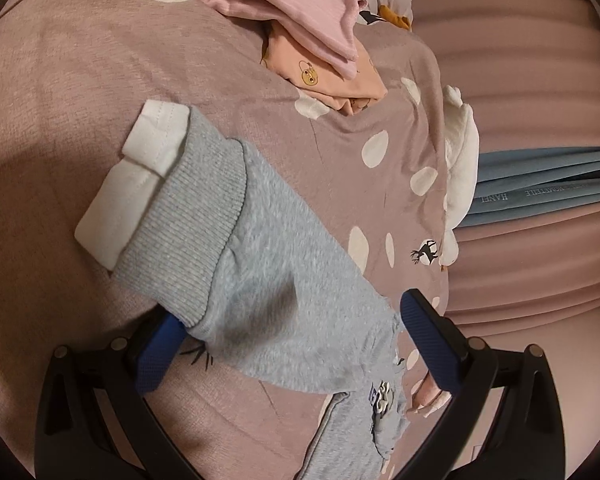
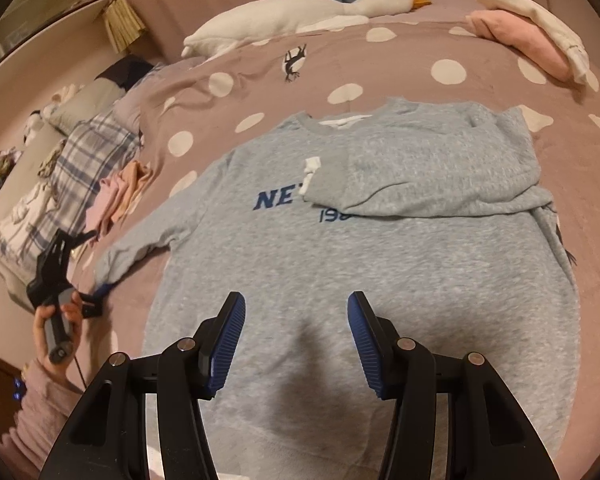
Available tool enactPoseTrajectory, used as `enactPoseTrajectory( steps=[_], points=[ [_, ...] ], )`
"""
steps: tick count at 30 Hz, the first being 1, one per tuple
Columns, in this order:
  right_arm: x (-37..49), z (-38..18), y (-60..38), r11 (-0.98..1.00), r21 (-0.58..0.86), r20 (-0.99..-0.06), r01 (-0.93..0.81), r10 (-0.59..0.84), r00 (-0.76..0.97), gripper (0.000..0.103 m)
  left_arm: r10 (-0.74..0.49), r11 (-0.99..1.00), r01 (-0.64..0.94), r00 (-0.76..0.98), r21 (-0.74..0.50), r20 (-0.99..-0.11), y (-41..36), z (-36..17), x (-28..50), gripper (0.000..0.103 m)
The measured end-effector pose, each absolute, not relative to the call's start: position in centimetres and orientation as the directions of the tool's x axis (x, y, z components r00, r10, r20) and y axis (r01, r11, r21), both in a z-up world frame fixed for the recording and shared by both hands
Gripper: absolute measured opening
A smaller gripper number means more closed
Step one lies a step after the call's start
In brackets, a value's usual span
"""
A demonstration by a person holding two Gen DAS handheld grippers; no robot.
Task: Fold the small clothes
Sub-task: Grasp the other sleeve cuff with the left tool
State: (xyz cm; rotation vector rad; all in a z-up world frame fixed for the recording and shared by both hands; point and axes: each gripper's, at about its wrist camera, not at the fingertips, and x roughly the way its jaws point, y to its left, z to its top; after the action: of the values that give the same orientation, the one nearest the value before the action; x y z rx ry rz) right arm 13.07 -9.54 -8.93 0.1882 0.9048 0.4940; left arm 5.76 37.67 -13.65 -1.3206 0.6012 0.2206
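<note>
A grey sweatshirt point(image 2: 300, 248) with blue lettering lies face up on the dotted mauve bedspread point(image 2: 380, 64). One sleeve point(image 2: 420, 176) is folded across the chest, its white cuff point(image 2: 312, 172) by the lettering. The other sleeve point(image 2: 148, 240) stretches out sideways. In the left wrist view this sleeve point(image 1: 260, 248) and its white cuff point(image 1: 140, 176) run between the wide jaws of my left gripper point(image 1: 292, 308), open; the cloth drapes over one fingertip point(image 1: 168, 332). My right gripper point(image 2: 296, 300) hovers open above the sweatshirt's lower body, with nothing between its fingers.
A loose pile of pink and peach clothes point(image 1: 284, 12) lies past the sleeve. A white goose plush point(image 2: 300, 12) rests along the far edge, and folded pink and white clothes point(image 2: 532, 40) sit at the far right. A plaid cloth point(image 2: 80, 160) lies at the left. A hand point(image 2: 56, 320) holds the left gripper.
</note>
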Motion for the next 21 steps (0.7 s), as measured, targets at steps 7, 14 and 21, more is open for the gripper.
enactPoseTrajectory(
  steps=[7,14,21],
  points=[
    [12.6,-8.9,-8.6,0.866,0.359,-0.705,-0.347,0.495,0.507,0.053,-0.143,0.299,-0.536,0.793,-0.79,-0.592,37.4,-13.6,5.7,0.079],
    [12.5,-9.4,-7.8,0.865,0.369,-0.717,-0.339,0.497,0.488,0.053,-0.129,0.321,-0.577,0.759,-0.751,-0.639,37.9,-14.5,4.9,0.036],
    [12.2,-9.4,-7.1,0.868,0.358,-0.728,-0.345,0.491,0.479,0.053,-0.152,0.301,-0.577,0.757,-0.759,-0.636,39.0,-15.8,4.1,0.017]
  ],
)
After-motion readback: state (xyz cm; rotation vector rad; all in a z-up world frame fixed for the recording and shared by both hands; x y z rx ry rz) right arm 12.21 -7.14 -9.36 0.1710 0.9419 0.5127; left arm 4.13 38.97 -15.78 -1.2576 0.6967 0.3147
